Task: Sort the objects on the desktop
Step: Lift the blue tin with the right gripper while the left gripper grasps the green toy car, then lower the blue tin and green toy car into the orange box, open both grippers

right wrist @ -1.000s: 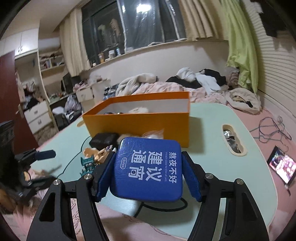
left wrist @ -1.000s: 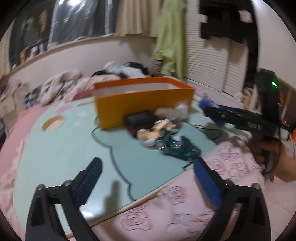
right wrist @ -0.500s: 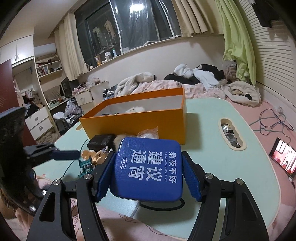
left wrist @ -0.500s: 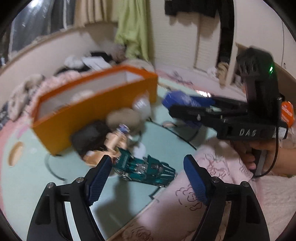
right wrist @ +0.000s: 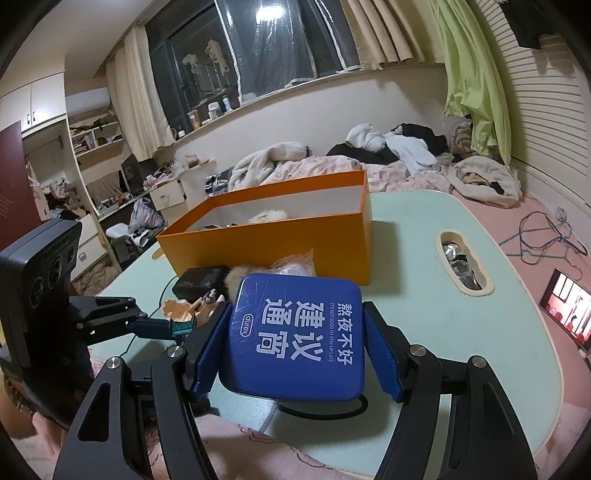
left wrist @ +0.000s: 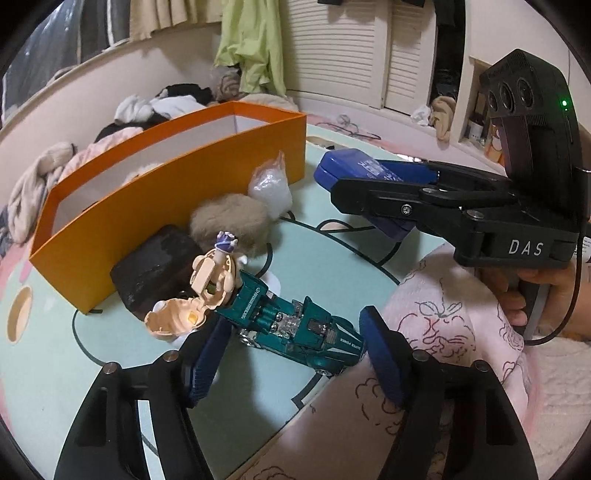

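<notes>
Left gripper: jaws closing around long teal die-cast toy car, not yet gripping; centre pads on its body.

A dark window is framed by cream curtains above a long sill. White louvred doors are seen beyond a hanging green cloth. Clothes are heaped on pink bedding. Cluttered shelves are ranged along one wall.
</notes>
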A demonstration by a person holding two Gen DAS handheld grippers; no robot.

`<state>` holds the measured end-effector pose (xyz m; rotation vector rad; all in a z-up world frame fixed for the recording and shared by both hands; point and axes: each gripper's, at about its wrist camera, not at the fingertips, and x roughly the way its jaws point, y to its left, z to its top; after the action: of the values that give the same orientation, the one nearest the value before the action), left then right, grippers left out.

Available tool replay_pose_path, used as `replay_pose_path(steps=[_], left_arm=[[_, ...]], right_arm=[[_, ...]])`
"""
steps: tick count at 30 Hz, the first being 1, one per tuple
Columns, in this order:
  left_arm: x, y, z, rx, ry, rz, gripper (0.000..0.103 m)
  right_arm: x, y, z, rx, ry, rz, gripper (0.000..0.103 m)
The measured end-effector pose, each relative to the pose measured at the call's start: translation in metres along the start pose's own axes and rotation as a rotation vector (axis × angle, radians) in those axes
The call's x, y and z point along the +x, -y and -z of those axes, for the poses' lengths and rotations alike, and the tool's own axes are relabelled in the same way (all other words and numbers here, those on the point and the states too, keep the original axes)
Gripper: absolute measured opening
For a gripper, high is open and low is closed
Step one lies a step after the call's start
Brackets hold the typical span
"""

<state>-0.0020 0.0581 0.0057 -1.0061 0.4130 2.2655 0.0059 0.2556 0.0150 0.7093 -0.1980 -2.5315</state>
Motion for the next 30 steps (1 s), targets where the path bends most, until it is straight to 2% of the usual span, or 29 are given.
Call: replay_pose_path(steps=[3, 6, 11, 15, 18, 20, 23, 25, 27, 28, 29, 30], left_arm=[[-0.009, 0.002, 0.005, -0.002, 0.040, -0.027, 0.071], [-0.030, 0.002, 0.009, -0.016, 0.129, -0.033, 0.071], [-0.057, -0.020, 0.006, -0.126, 0.233, -0.025, 0.071], [-0.071, -0.046, -0.016, -0.176, 0.278, -0.071, 0.071], [-0.076, -0.069, -0.043, -0.236, 0.311, -0.111, 0.071], [-0.071, -0.084, -0.059, -0.288, 0.312, -0.141, 0.071], [-0.045, -0.107, -0.076, -0.344, 0.276, -0.248, 0.071], [-0.023, -0.117, -0.074, -0.377, 0.206, -0.298, 0.072], [0.000, -0.121, -0.067, -0.393, 0.121, -0.280, 0.075], [0.001, -0.115, -0.065, -0.346, 0.147, -0.315, 0.078], [-0.001, -0.112, -0.062, -0.322, 0.170, -0.338, 0.080], [-0.002, -0.110, -0.060, -0.322, 0.182, -0.338, 0.083]], right_arm=[[0.000, 0.000, 0.000, -0.001, 0.000, 0.001, 0.069], [-0.003, -0.001, -0.001, -0.010, 0.010, 0.005, 0.069], [-0.008, -0.010, -0.007, -0.055, 0.019, 0.019, 0.069], [-0.009, -0.023, -0.026, -0.102, 0.039, 0.011, 0.069], [0.001, -0.033, -0.054, -0.133, 0.049, 0.013, 0.069], [0.018, -0.036, -0.077, -0.131, 0.035, 0.026, 0.069], [0.044, -0.035, -0.099, -0.109, -0.001, 0.055, 0.069], [0.063, -0.033, -0.104, -0.098, -0.031, 0.111, 0.071], [0.084, -0.027, -0.101, -0.096, -0.105, 0.156, 0.073], [0.097, -0.022, -0.095, -0.089, -0.169, 0.177, 0.075], [0.105, -0.020, -0.089, -0.108, -0.195, 0.199, 0.075], [0.104, -0.023, -0.085, -0.160, -0.165, 0.232, 0.080]])
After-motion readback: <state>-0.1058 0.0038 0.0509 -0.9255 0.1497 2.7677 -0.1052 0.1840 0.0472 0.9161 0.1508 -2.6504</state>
